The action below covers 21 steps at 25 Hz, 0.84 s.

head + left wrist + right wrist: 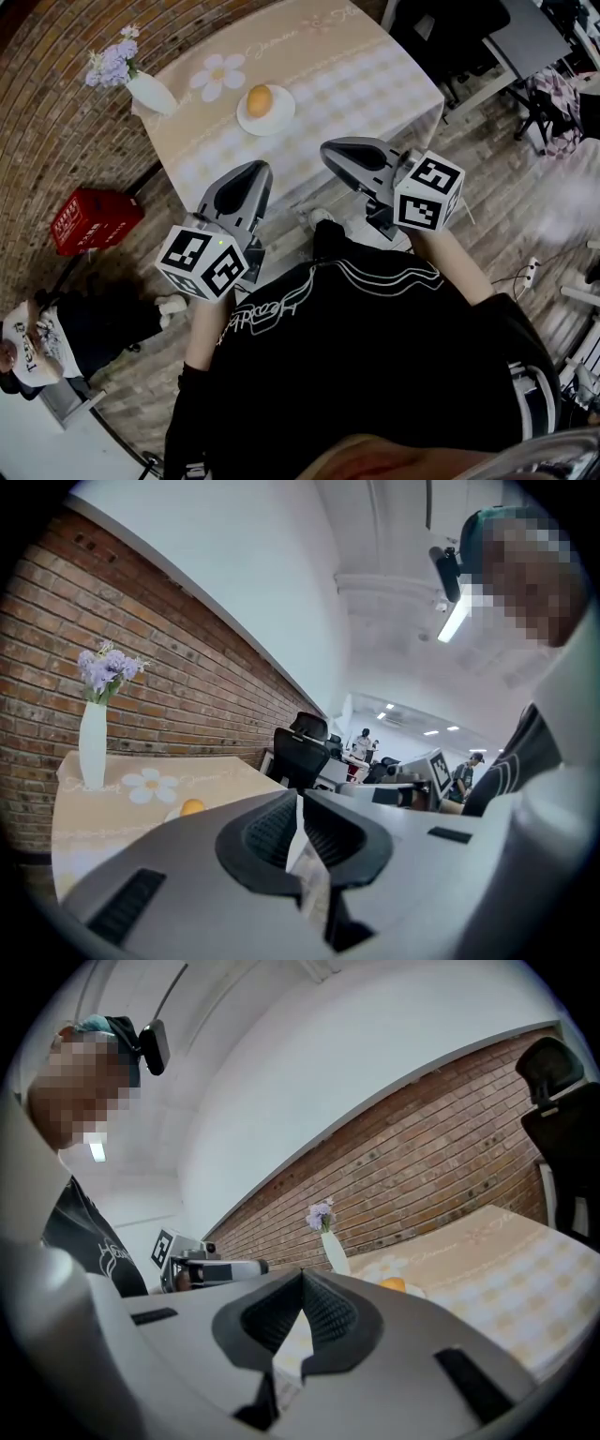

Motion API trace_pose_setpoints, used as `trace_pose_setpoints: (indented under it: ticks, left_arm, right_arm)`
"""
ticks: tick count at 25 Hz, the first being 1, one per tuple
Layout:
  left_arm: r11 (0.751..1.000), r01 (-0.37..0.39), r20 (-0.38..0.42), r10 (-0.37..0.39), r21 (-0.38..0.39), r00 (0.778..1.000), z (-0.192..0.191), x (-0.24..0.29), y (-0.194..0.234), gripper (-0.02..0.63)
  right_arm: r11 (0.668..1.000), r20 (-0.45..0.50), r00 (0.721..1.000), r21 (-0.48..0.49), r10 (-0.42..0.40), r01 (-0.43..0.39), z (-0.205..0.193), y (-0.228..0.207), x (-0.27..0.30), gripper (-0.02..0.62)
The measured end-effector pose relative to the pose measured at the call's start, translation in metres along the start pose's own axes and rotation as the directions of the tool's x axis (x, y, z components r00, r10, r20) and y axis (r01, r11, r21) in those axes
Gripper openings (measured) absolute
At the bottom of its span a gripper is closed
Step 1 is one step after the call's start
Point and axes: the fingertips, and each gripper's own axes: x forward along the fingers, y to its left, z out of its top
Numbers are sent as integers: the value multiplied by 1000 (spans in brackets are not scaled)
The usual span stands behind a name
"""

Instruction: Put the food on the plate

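Note:
An orange, round piece of food [260, 99] lies on a small white plate [277, 120] near the middle of a table with a beige checked cloth [356, 75]. The same food shows small in the left gripper view [191, 807] and in the right gripper view [394, 1284]. Both grippers hang in front of my chest, short of the table's near edge. My left gripper [257, 171] [298, 799] is shut, with nothing between its jaws. My right gripper [330, 150] [302, 1277] is also shut and holds nothing.
A white vase with purple flowers [141, 86] stands at the table's far left corner. A red crate [94, 220] sits on the floor by the brick wall. Black office chairs [450, 37] stand beyond the table's right. A person [37, 342] sits low at the left.

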Motion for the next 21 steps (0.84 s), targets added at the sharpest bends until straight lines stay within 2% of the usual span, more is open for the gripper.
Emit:
trace_pose_setpoints:
  ticks: [21]
  left_arm:
    - [1000,-9,-3,9,19,1000,-2,3,-2,17]
  right_arm:
    - [1000,-12,1000,0,-2,2,-4,-3,0,-3]
